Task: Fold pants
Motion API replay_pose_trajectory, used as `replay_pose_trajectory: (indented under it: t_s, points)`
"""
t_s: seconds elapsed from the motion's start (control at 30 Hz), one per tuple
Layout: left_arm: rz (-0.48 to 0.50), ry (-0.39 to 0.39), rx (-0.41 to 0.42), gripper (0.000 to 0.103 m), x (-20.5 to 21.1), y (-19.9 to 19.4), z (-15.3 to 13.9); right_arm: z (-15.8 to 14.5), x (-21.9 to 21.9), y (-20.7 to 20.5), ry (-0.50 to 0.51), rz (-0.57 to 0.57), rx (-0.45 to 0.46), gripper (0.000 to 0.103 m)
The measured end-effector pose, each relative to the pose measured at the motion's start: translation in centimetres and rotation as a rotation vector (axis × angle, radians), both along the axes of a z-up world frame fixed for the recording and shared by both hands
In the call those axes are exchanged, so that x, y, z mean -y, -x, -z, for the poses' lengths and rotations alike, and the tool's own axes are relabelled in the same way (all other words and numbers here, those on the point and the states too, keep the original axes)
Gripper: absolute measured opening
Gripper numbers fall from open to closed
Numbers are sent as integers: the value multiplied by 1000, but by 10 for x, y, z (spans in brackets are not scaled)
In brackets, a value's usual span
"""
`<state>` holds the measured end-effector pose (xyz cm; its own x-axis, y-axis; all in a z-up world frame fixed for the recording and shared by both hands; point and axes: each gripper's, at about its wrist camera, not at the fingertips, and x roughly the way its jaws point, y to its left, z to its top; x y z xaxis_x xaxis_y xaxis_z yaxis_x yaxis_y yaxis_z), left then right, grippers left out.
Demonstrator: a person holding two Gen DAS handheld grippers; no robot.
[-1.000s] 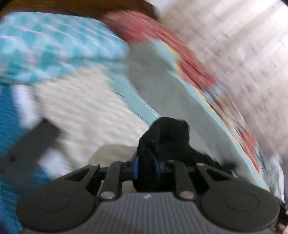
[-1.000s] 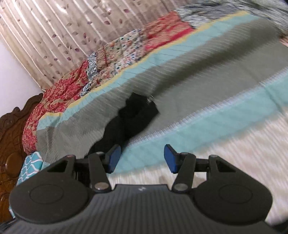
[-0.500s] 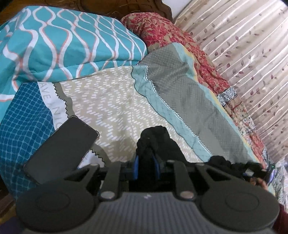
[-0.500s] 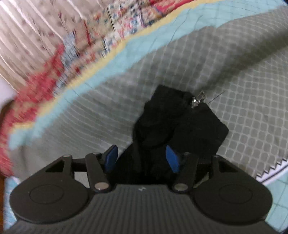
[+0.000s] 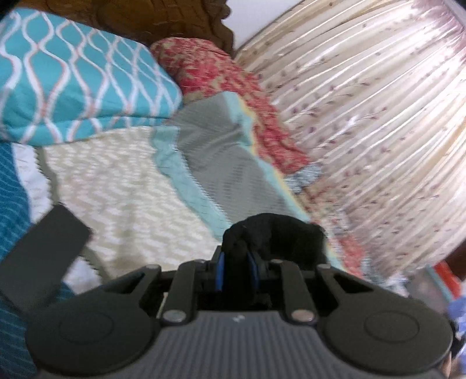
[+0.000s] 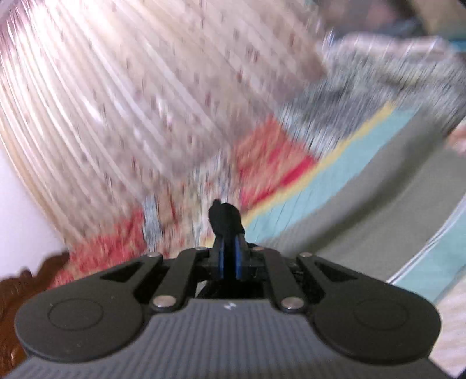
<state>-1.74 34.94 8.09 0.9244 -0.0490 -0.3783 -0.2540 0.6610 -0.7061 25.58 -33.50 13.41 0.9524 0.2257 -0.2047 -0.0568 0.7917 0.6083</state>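
Note:
The black pants (image 5: 273,233) bunch up between the blue pads of my left gripper (image 5: 236,271), which is shut on them and holds them above the bed. In the right wrist view my right gripper (image 6: 229,259) is shut on another fold of the black pants (image 6: 225,218), lifted clear of the bedspread. Both views are blurred by motion. Most of the pants are hidden behind the gripper bodies.
The bed carries a patchwork bedspread (image 5: 221,163) of grey, teal and cream. A teal patterned pillow (image 5: 72,78) lies at the head by a carved wooden headboard (image 5: 163,17). A dark flat phone (image 5: 43,247) lies at left. A beige leaf-print curtain (image 6: 116,102) hangs behind.
My right gripper has closed on the pants and lifted them, tilting up toward the curtain. My left gripper keeps its hold and has risen and swung right.

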Motion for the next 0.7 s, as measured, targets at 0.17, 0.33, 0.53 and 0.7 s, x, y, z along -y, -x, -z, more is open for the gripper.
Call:
replay_pose_trajectory:
  t_s: [0.17,0.33,0.53,0.7]
  points:
    - [93,22,51,16,11,-24,-14,-31,46,65,30,108,12,10]
    - [158,-58,-35,16,35,-99,-12,-8,73,53,70,201,-112,8]
    - [90,-141,-344,18,48,-206,57,62,76,-33,182,299,-303,12]
    - [70,-182,-392,24,49,-196,81,103,118,4,-47,180,-348,12]
